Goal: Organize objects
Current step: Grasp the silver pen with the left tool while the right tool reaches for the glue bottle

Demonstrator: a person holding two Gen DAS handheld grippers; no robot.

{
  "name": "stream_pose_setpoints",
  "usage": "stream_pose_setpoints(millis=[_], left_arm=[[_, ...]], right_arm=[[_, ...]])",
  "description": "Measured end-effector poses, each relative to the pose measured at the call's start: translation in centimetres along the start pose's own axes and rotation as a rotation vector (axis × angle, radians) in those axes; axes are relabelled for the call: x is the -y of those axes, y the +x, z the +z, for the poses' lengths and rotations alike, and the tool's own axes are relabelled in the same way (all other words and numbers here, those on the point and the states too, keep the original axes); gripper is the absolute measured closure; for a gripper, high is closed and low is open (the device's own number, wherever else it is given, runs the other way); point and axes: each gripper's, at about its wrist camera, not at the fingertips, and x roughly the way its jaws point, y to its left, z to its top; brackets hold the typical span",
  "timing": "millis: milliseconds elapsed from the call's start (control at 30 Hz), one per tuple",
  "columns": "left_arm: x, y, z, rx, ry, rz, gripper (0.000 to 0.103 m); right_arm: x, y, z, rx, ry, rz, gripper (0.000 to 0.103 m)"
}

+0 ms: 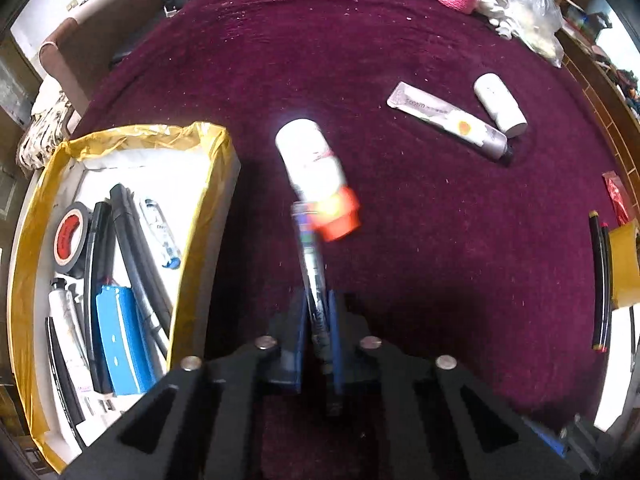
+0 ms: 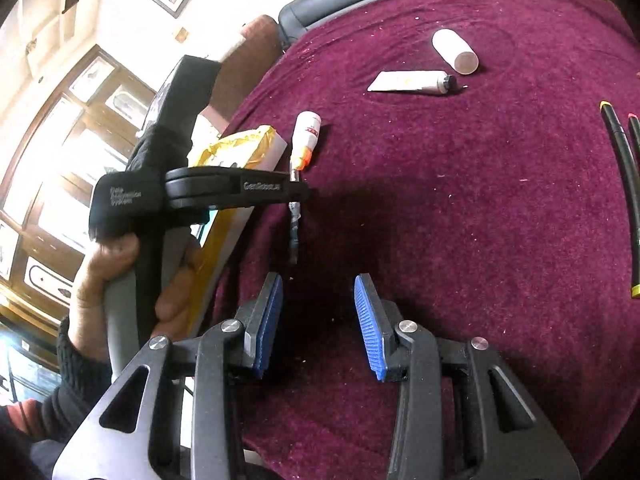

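Left gripper (image 1: pixel 318 320) pinches a slim pen (image 1: pixel 310 256) between its ribbed blue pads, the barrel pointing forward over the plush maroon cloth (image 1: pixel 420 220). Just past the pen's tip lies a white cylindrical bottle with an orange cap (image 1: pixel 316 176) (blurred). Beside the gripper on the left sits a white box edged in crinkled yellow tape (image 1: pixel 224 148), holding a black tape roll (image 1: pixel 68 238) and pens. Right gripper (image 2: pixel 318 320) hangs spread apart, nothing between its pads. Farther off lie a flat silver tube (image 1: pixel 448 124) and a white bottle (image 1: pixel 500 104).
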Motion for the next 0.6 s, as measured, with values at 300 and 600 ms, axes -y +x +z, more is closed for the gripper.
stream_pose_setpoints(millis=[300,600], left_arm=[[-2.5,-2.6,-6.7,-0.01,-0.009,-0.145,0.097],[-5.4,-2.8,-7.6,-0.025,-0.093,-0.258,0.097]], right_arm=[[-0.5,1.3,3.2,-0.019,-0.023,0.04,0.065],[-4.5,6.9,11.2,-0.102,-0.271,-0.049,0.065]])
